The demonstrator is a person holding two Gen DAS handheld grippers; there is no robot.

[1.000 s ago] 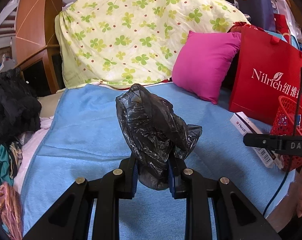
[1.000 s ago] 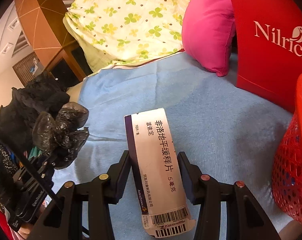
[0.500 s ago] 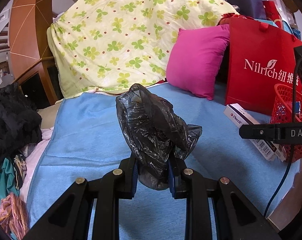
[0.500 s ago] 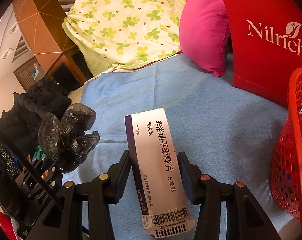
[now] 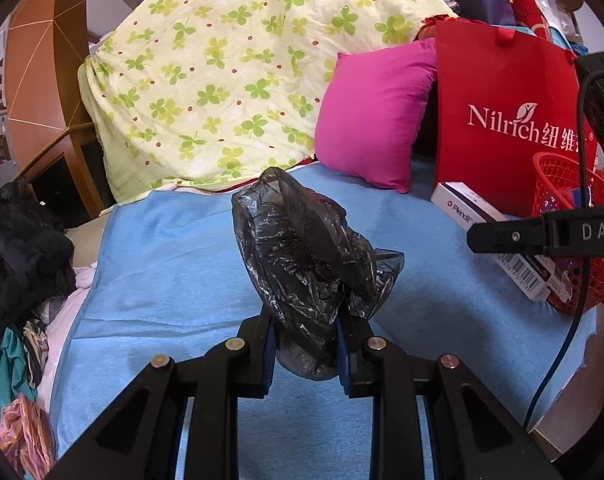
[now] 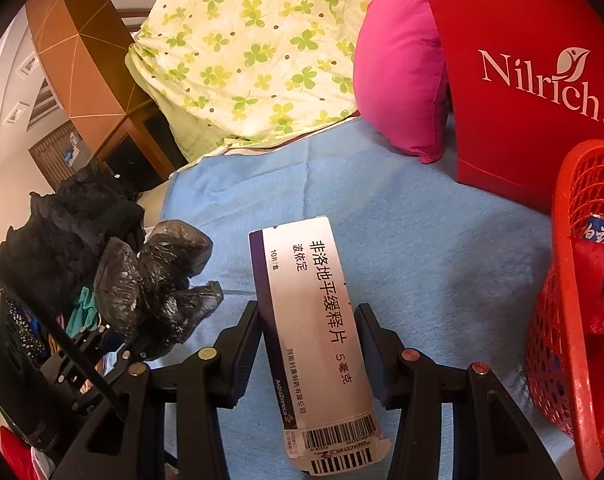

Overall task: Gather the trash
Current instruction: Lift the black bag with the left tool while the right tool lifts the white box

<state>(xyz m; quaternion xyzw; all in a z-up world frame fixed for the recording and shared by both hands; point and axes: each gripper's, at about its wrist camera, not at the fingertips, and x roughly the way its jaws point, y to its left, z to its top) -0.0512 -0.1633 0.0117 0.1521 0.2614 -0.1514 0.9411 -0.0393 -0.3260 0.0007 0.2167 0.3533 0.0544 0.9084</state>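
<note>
My left gripper (image 5: 305,332) is shut on a crumpled black plastic bag (image 5: 302,256) and holds it above the blue bed cover (image 5: 174,264). The bag also shows in the right wrist view (image 6: 154,280), at the left. My right gripper (image 6: 307,320) is shut on a white and purple medicine box (image 6: 313,320) with Chinese print and barcodes. The box also shows in the left wrist view (image 5: 465,204), at the right, next to the red mesh basket (image 5: 569,184). In the right wrist view the basket (image 6: 573,300) stands close at the right and holds some packaging.
A red Nilrich bag (image 5: 505,120) and a pink cushion (image 5: 373,116) stand behind the basket. A clover-print quilt (image 5: 230,72) is piled at the back. Dark clothes (image 5: 18,248) lie at the left edge of the bed.
Both grippers have moved to the right, toward the red basket, which now looms larger in the right wrist view. Each keeps its hold.
</note>
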